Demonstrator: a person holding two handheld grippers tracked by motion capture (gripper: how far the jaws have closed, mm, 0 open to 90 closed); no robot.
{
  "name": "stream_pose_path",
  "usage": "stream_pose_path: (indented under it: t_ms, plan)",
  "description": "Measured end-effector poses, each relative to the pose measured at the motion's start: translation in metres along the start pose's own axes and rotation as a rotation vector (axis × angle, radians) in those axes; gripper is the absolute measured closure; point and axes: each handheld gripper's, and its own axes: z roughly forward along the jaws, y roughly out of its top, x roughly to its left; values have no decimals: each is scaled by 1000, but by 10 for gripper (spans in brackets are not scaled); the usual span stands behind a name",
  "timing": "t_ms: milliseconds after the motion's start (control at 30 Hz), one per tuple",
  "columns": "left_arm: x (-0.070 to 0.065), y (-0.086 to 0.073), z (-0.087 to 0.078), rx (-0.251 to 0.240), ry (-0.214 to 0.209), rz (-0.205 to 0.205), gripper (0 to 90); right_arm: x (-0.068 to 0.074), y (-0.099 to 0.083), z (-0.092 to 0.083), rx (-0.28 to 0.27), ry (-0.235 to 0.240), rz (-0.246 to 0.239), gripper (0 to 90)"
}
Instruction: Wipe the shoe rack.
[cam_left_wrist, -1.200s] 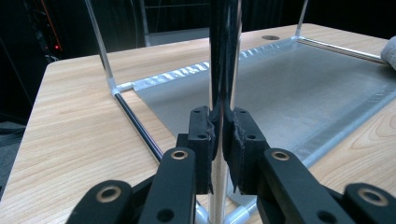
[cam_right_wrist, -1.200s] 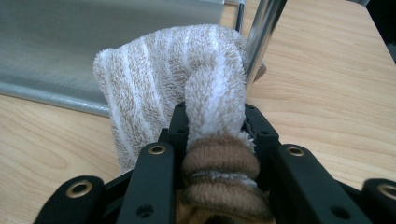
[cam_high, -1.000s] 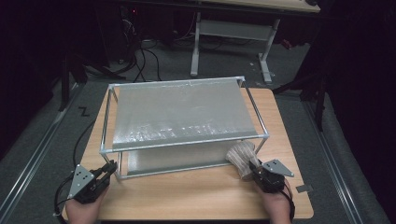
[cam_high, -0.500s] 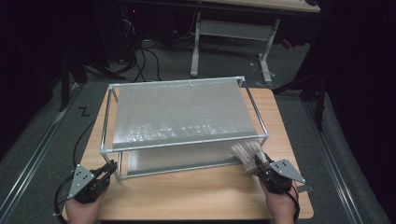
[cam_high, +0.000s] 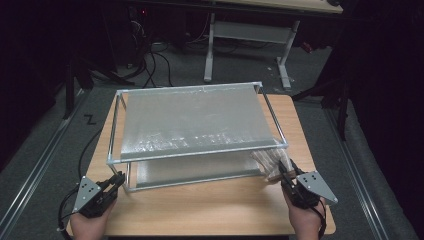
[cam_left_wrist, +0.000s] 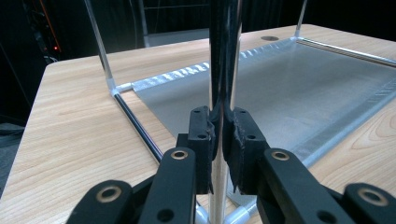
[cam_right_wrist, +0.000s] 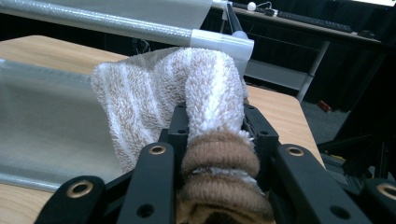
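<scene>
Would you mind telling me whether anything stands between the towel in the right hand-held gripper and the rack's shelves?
The rolled towel is clamped in the right hand-held gripper at the rack's near right corner. The top shelf's front rail and corner joint cross just above it; the lower shelf beside it looks unobstructed.

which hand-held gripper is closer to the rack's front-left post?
Left. The left hand-held gripper is clamped on the front-left post of the rack. The right hand-held gripper holds a towel at the far front corner.
</scene>
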Motion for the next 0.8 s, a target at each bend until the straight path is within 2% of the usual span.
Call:
stream_pose_path:
  t_ms: [133, 300, 567, 700, 800]
  plan:
    - [0, 0, 0, 0, 0, 1, 802, 0, -2, 1, 10, 1, 7, 694]
    - [0, 0, 0, 1, 0, 2, 802, 0, -11, 8, 59, 5, 4, 694]
    - [0, 0, 0, 2, -1, 1, 802, 3, -37, 26, 180, 33, 11, 694]
    - [0, 0, 0, 2, -1, 2, 802, 4, -49, 35, 259, 53, 7, 693]
    - [0, 0, 0, 1, -2, 1, 803, 1, -55, 41, 299, 77, 31, 691]
